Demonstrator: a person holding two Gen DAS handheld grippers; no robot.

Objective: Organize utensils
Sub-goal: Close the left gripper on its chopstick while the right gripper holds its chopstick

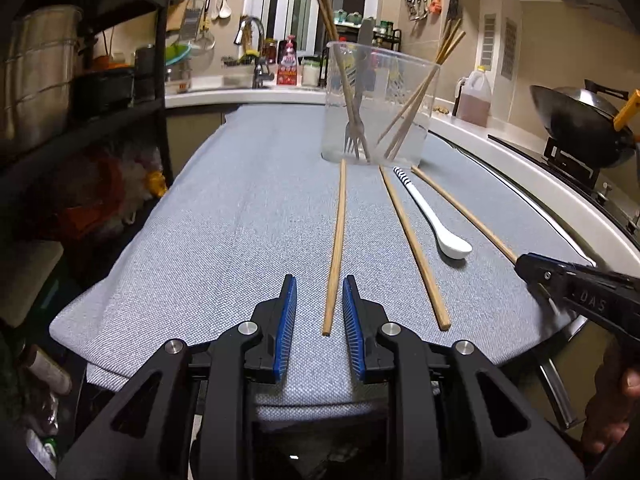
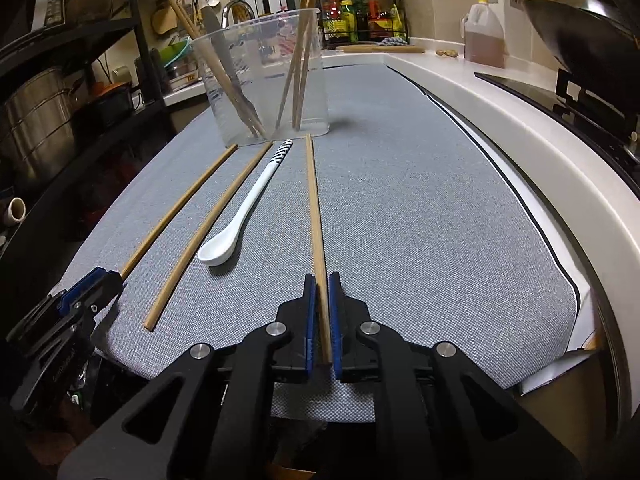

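A clear plastic cup [image 1: 378,104] [image 2: 264,80] stands on the grey cloth table and holds several chopsticks and a fork [image 1: 354,136]. In front of it lie three wooden chopsticks and a white spoon [image 1: 434,220] [image 2: 244,216]. My left gripper [image 1: 319,280] is open, its blue pads either side of the near end of the left chopstick [image 1: 337,240] [image 2: 176,208]. My right gripper [image 2: 321,278] is shut on the right chopstick [image 2: 316,216] [image 1: 464,212], which still lies on the cloth. The middle chopstick [image 1: 412,248] [image 2: 212,228] lies free.
A black shelf rack [image 1: 80,80] with pots stands left. A white counter [image 2: 500,120] with a wok [image 1: 580,120], an oil jug [image 2: 484,36] and a spice rack [image 2: 360,16] runs along the right. The sink [image 1: 256,64] is at the back.
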